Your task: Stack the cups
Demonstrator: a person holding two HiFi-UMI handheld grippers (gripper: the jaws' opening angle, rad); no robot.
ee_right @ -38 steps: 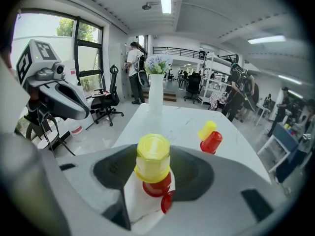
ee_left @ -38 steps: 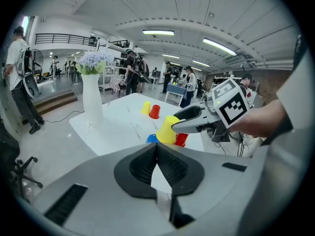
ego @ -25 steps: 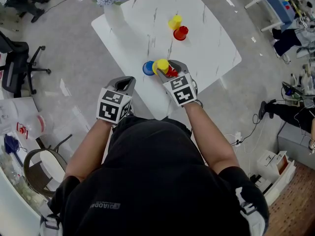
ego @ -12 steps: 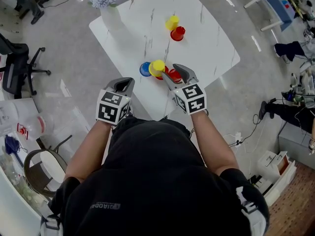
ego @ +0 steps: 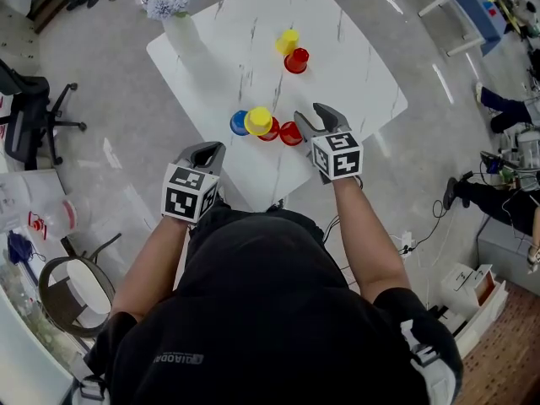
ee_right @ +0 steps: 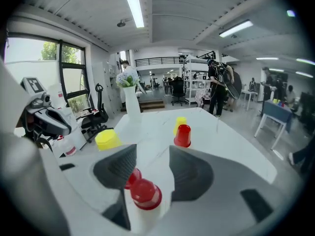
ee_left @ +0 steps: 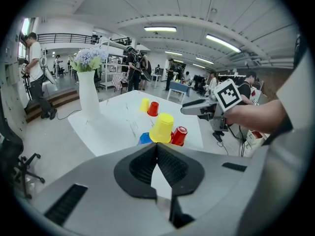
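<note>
Near the table's front edge stand a blue cup [ego: 239, 123], a yellow cup [ego: 258, 121] raised over a red cup [ego: 271, 133], and another red cup [ego: 290, 133], all upside down. Farther back are a yellow cup [ego: 287, 40] and a red cup [ego: 296, 60]. My right gripper [ego: 309, 116] is open just right of the near red cup [ee_right: 143, 194], which shows low between its jaws, not gripped. My left gripper [ego: 211, 148] hangs shut and holds nothing, off the table's front-left edge; from it I see the yellow cup [ee_left: 162, 128] ahead.
A white vase with flowers [ego: 173, 11] stands at the white marble table's [ego: 354, 66] far left corner. An office chair [ego: 34, 121] and clutter sit on the floor to the left. People stand in the room beyond the table [ee_left: 134, 68].
My right gripper has let go of the near red cup and drawn back to the right, leaving it standing by the cluster. The left gripper has barely moved.
</note>
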